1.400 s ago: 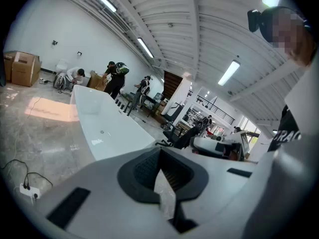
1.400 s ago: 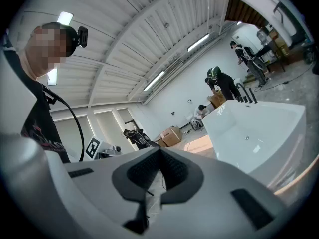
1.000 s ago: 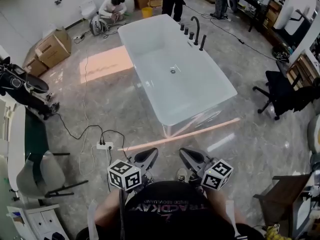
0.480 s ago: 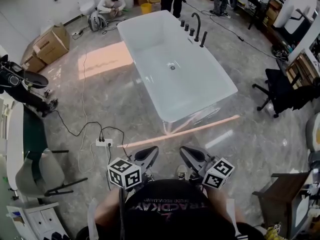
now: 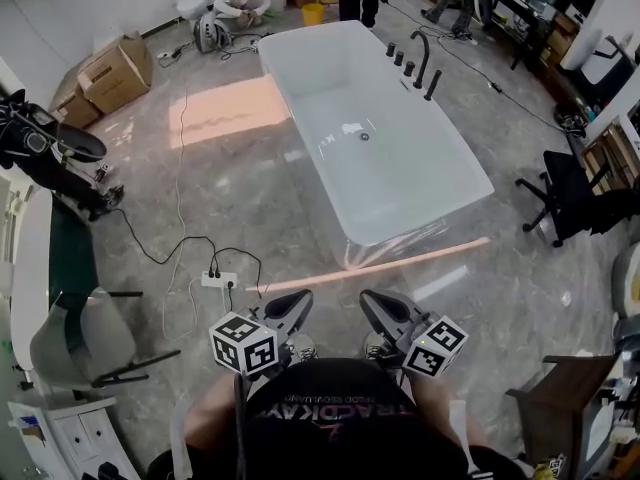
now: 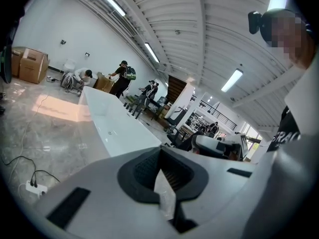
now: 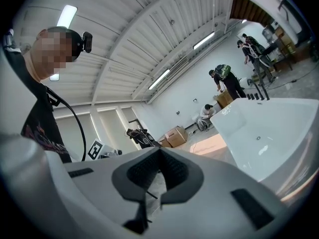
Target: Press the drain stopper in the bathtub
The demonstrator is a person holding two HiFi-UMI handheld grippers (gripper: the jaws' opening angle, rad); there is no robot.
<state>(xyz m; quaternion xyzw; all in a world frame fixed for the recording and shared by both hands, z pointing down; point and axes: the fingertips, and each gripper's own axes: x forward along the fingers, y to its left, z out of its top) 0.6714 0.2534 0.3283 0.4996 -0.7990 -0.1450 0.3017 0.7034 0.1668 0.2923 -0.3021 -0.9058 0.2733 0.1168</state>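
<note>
Well back from the tub point(image 5: 405, 183), I held the left gripper point(image 5: 293, 305) and right gripper point(image 5: 376, 304) side by side over the floor, each with jaws clenched together on nothing. Far ahead, the stopper point(image 5: 364, 136) sat on the tub's bottom, near the faucet point(image 5: 421, 52).

The head view looks steeply down and forward from above the person's shoulders. Both grippers sit close at lower centre, the left gripper point(image 5: 290, 310) and the right gripper point(image 5: 385, 310). The white bathtub point(image 5: 400, 183) lies well off at upper middle.

The left gripper view rides low on the left gripper point(image 6: 162, 176). It faces along the jaws and tips upward, taking in the ceiling, with the bathtub point(image 6: 109, 128) at left middle.

The right gripper view does likewise from the right gripper point(image 7: 158, 176), with the bathtub point(image 7: 269, 133) at right.

All three views share the bathtub and the cardboard boxes point(image 5: 115, 73) point(image 6: 30, 63) point(image 7: 175, 135).
</note>
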